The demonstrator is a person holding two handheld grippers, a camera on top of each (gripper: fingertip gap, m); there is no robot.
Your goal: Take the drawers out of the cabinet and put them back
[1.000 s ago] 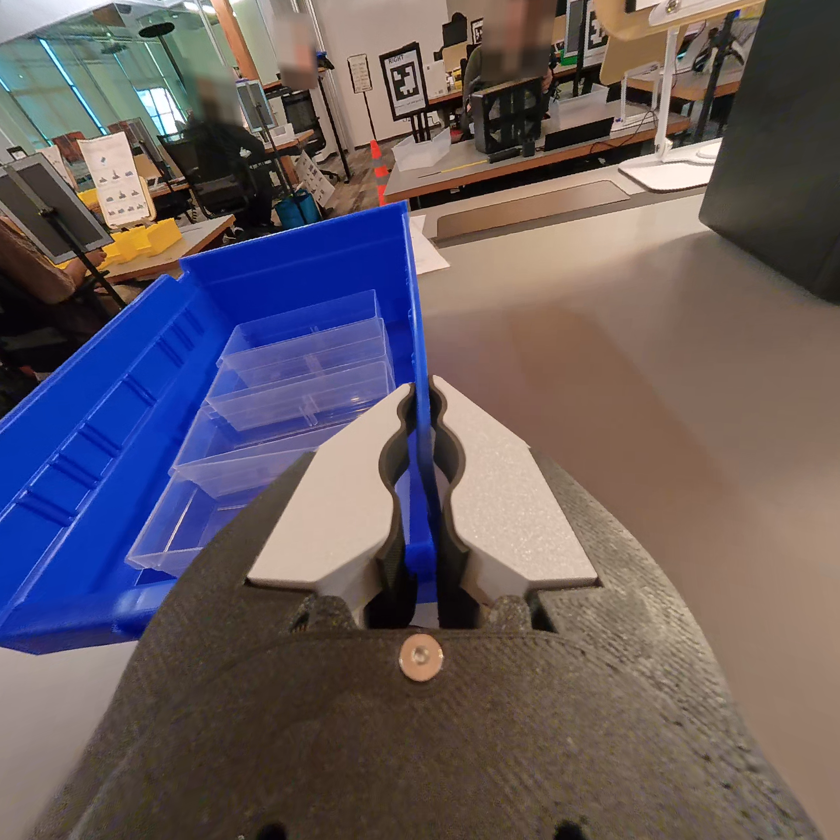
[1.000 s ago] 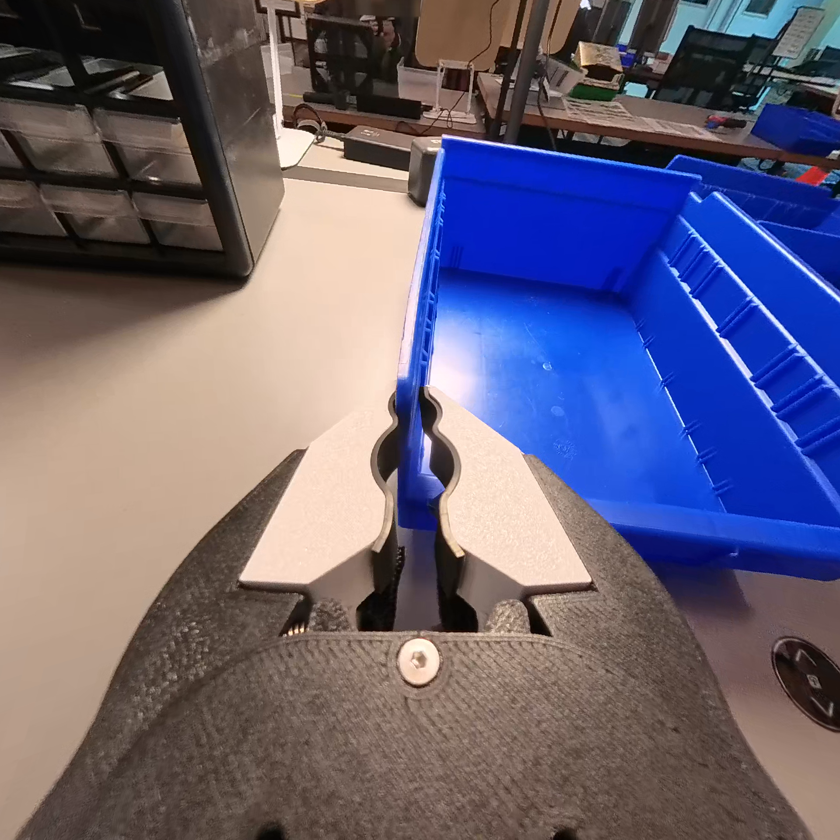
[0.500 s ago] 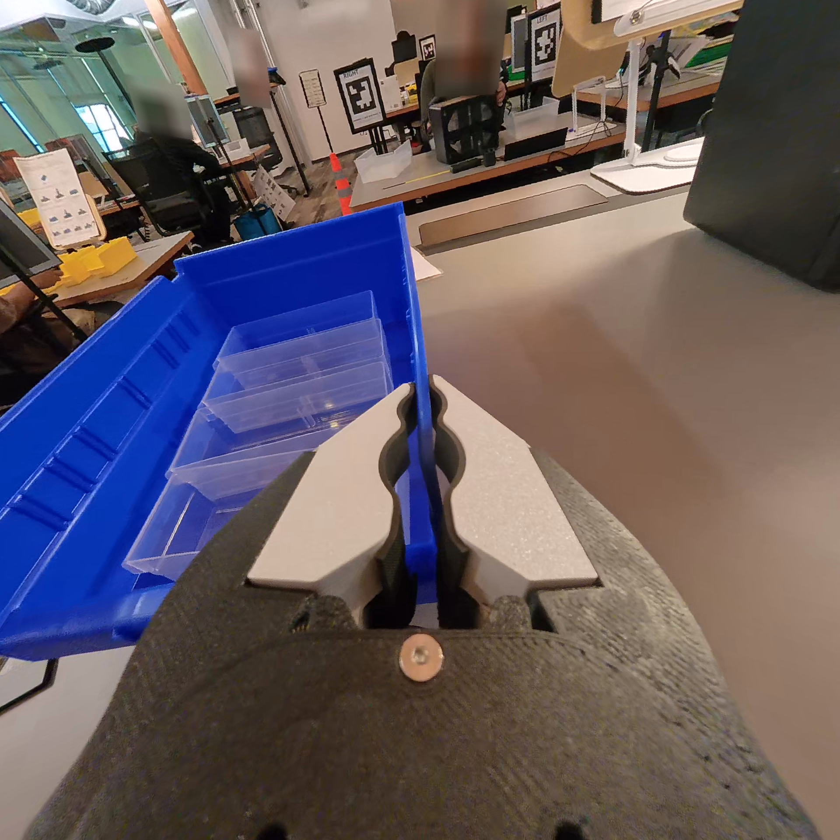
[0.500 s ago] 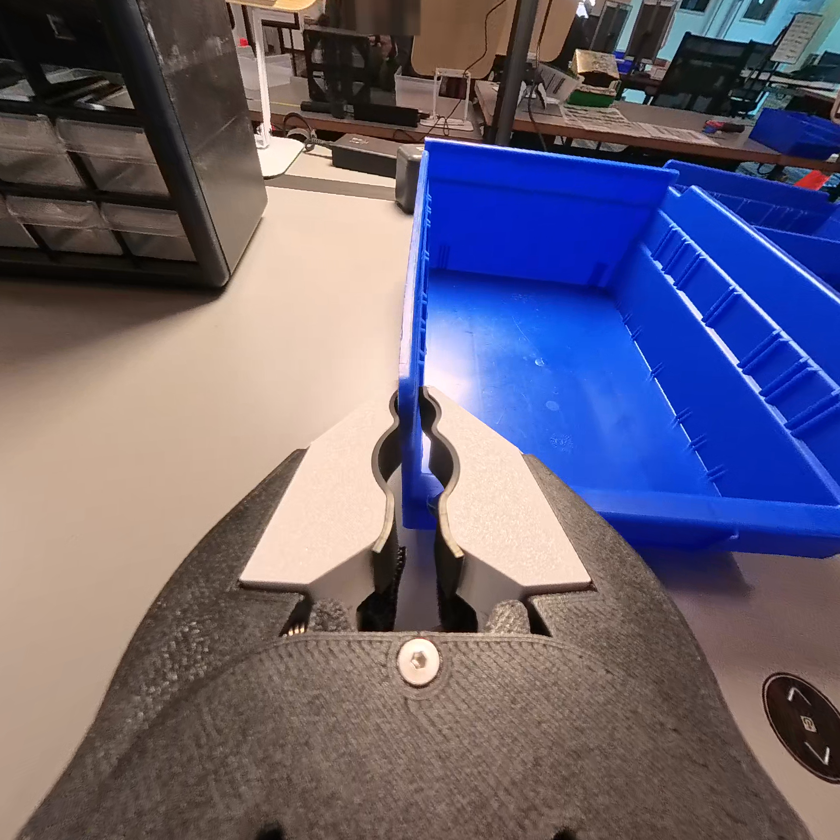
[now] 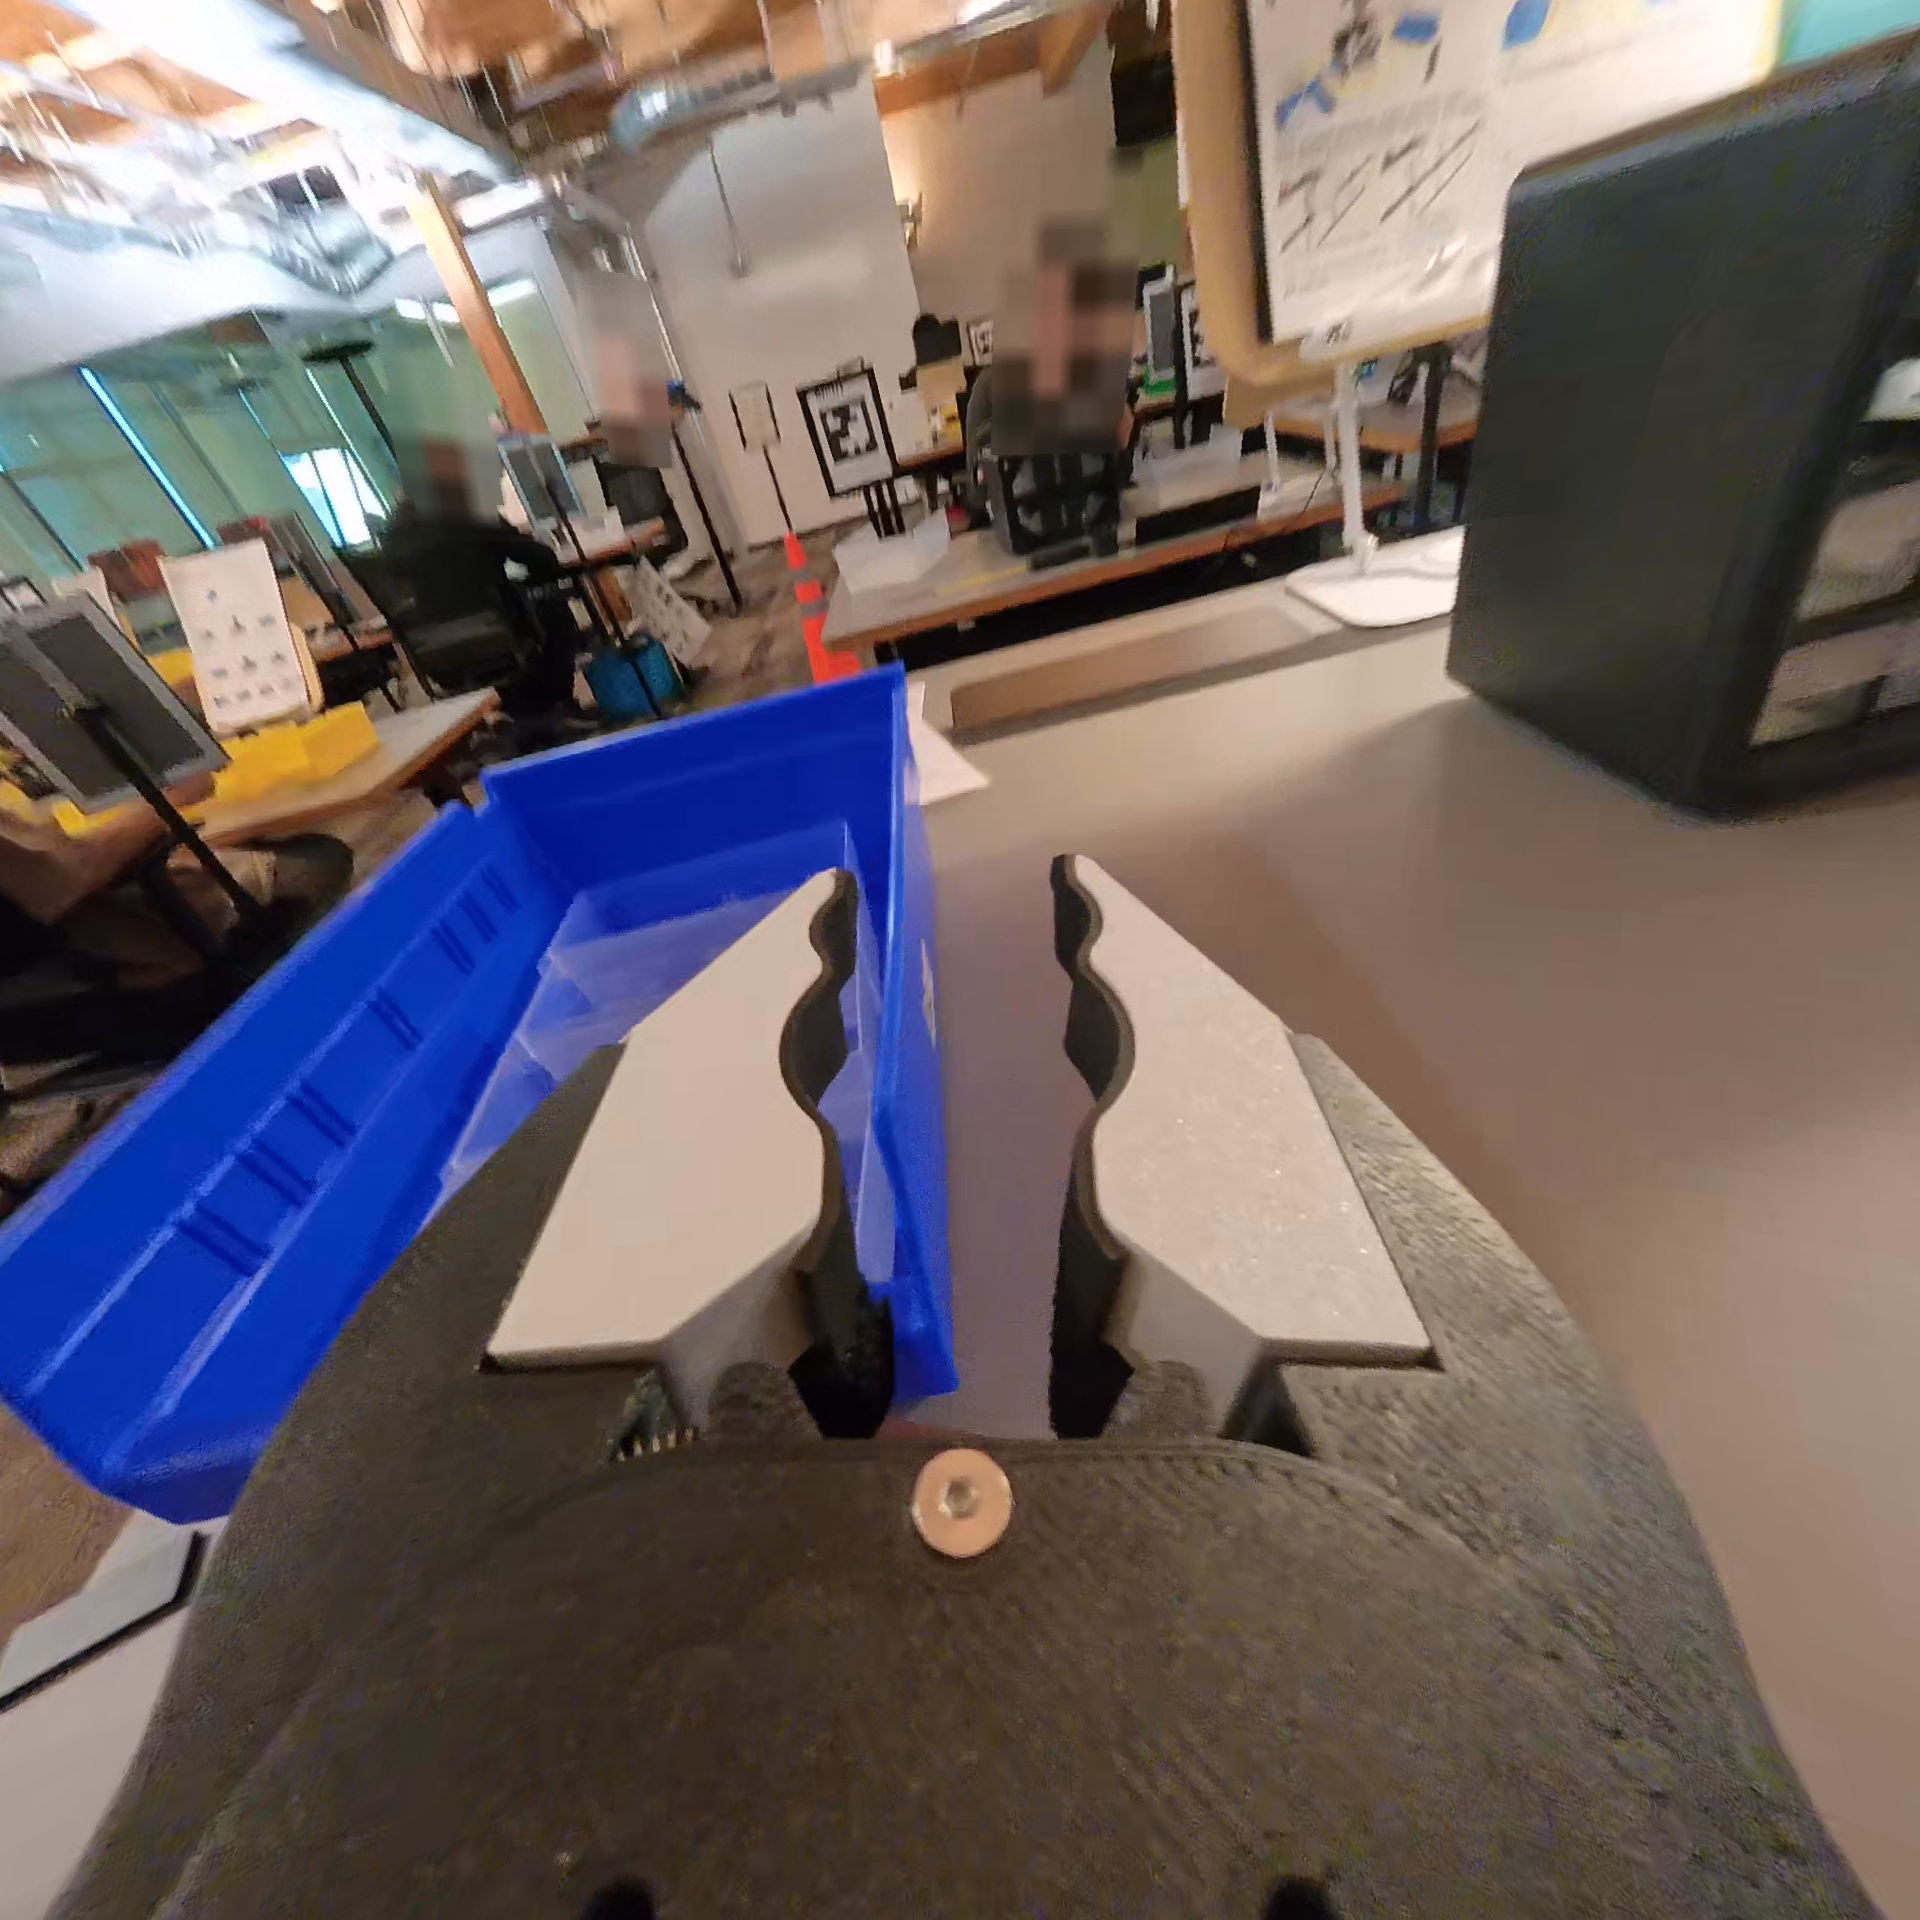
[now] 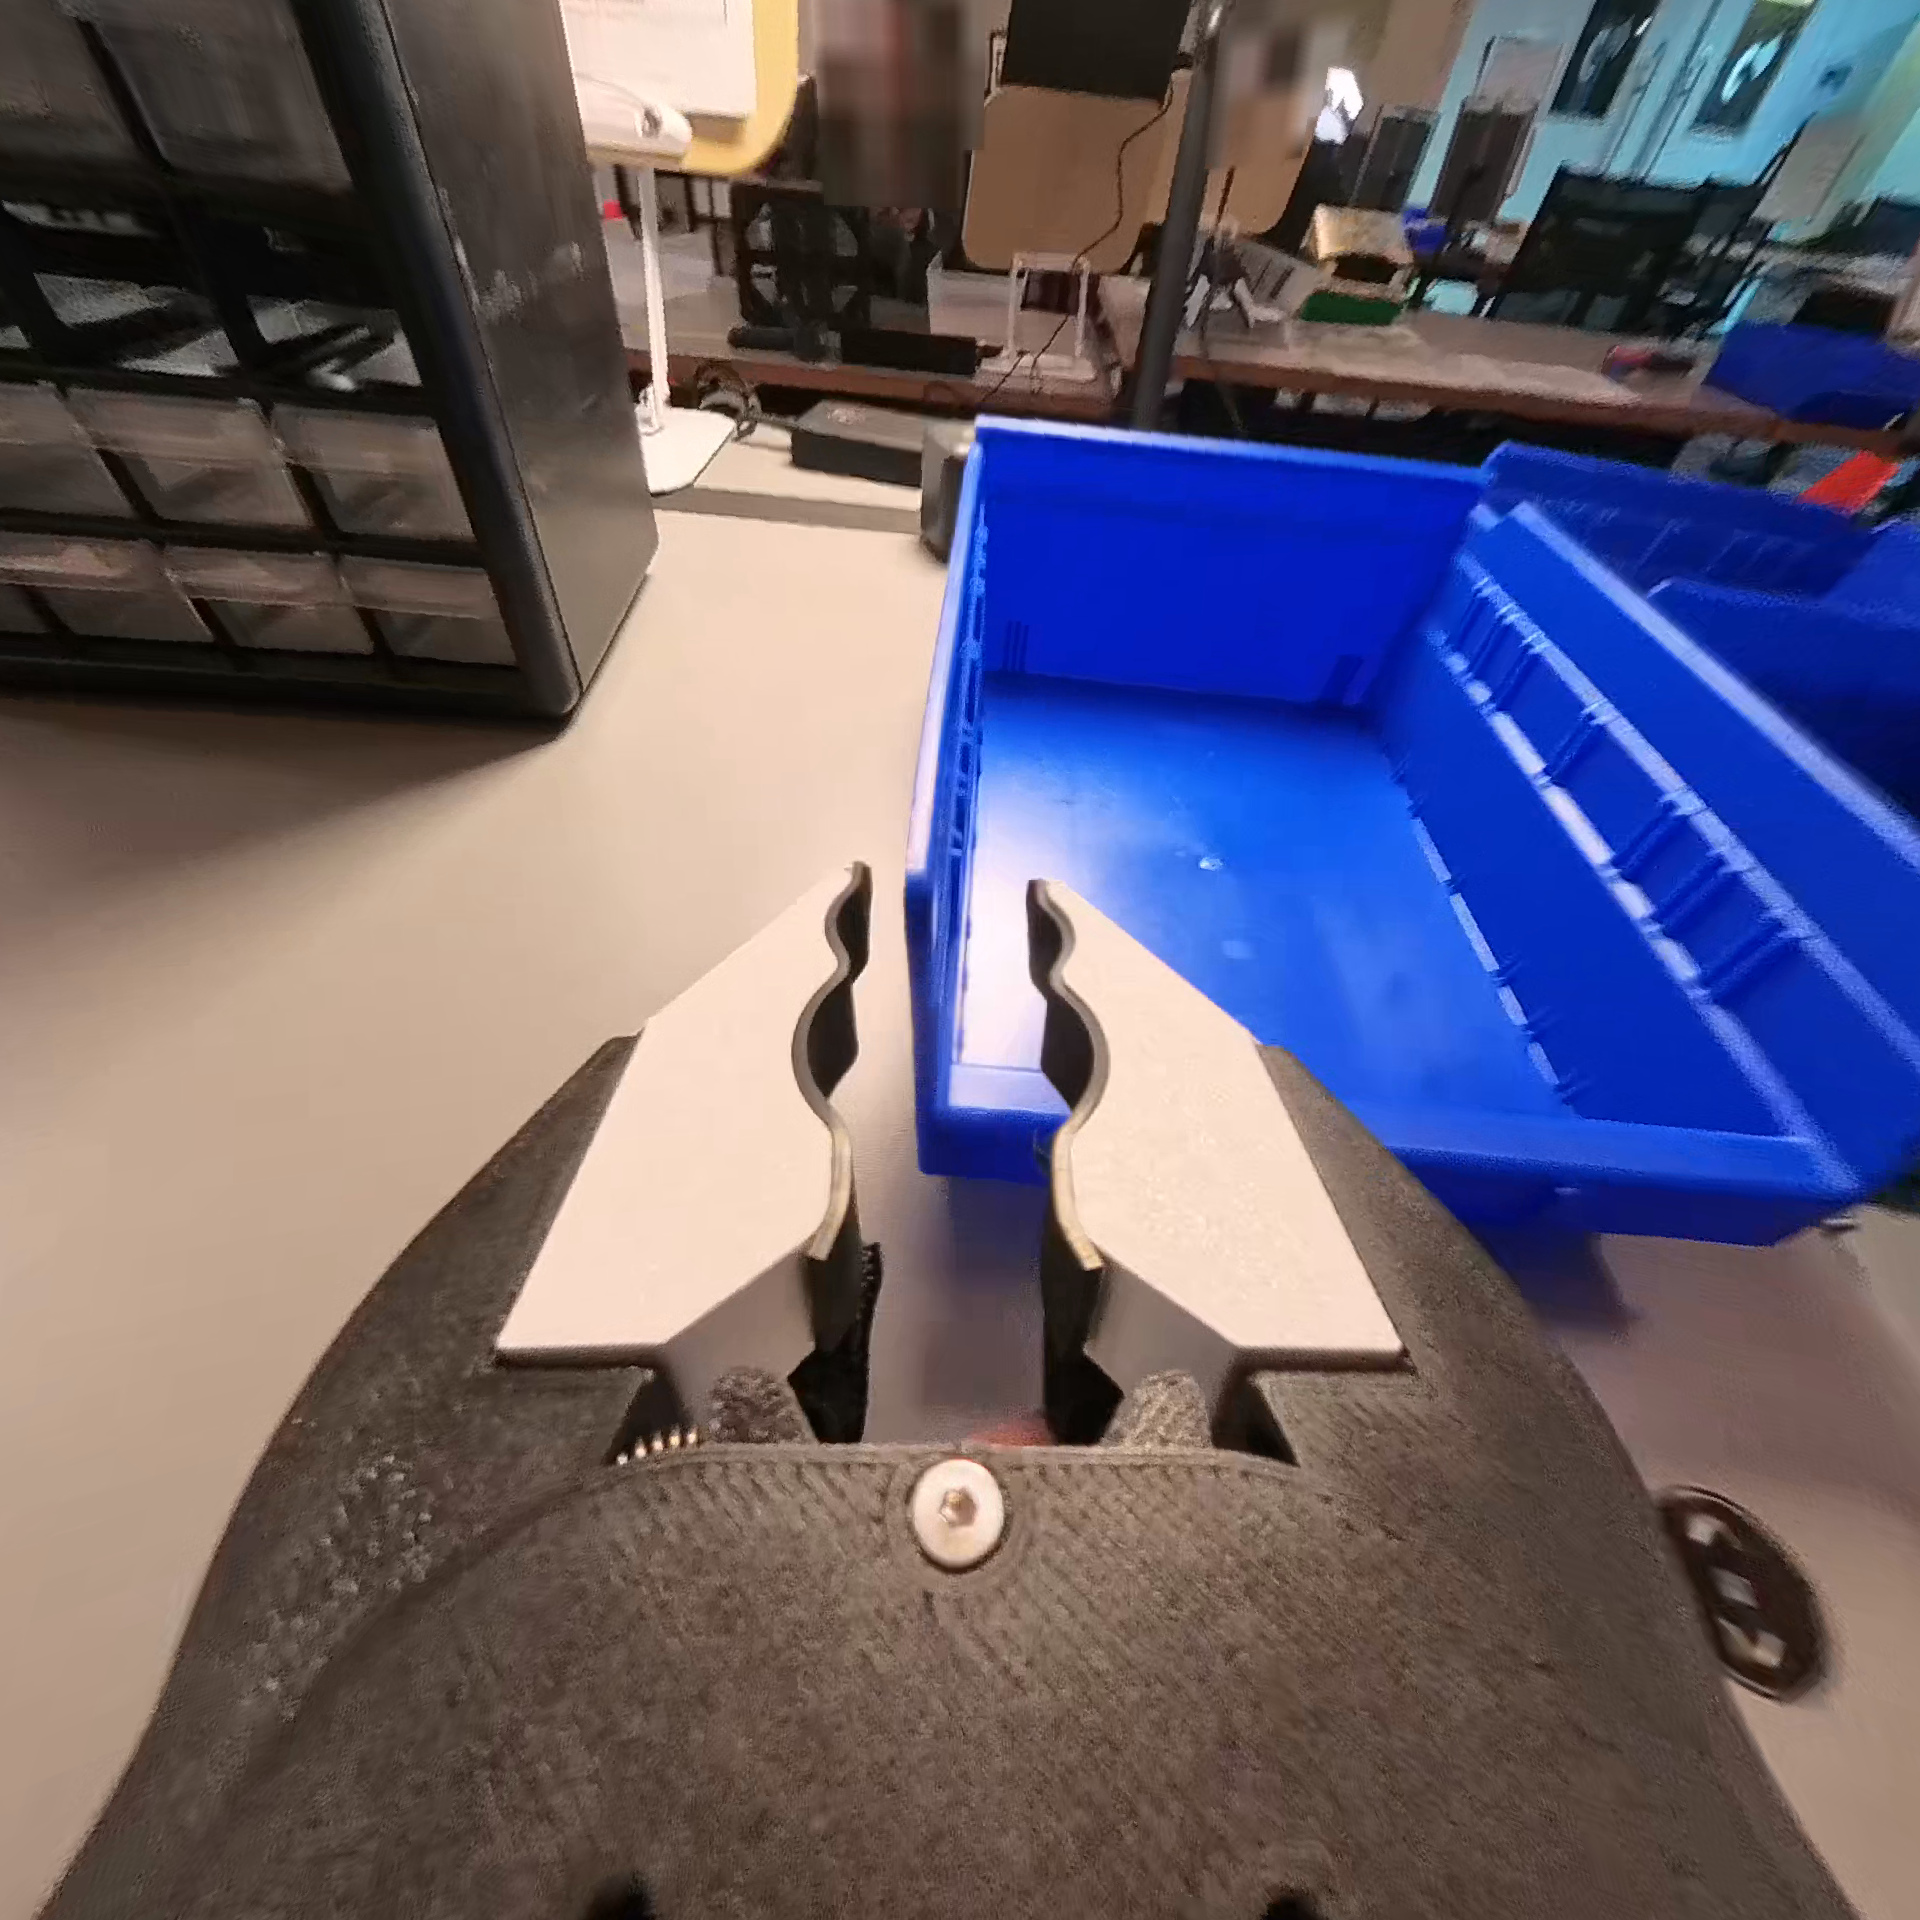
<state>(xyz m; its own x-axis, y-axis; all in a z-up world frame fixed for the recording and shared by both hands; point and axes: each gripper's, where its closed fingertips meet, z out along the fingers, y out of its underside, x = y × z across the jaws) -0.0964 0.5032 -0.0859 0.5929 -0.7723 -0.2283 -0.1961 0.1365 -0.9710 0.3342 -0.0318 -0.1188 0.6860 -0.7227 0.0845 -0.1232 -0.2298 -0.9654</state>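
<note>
Only blurred, unreadable print shows, on the poster (image 5: 1371,156) and marker sign (image 5: 850,428)

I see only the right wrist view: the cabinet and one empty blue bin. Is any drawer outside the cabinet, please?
Observer: Yes. In the left wrist view, clear drawers lie inside a second blue bin.
Operator: Does the left gripper hold that bin?
Observer: No. The left gripper is open. The bin's side wall stands between its fingers, and bare table shows between that wall and the right finger.
</note>
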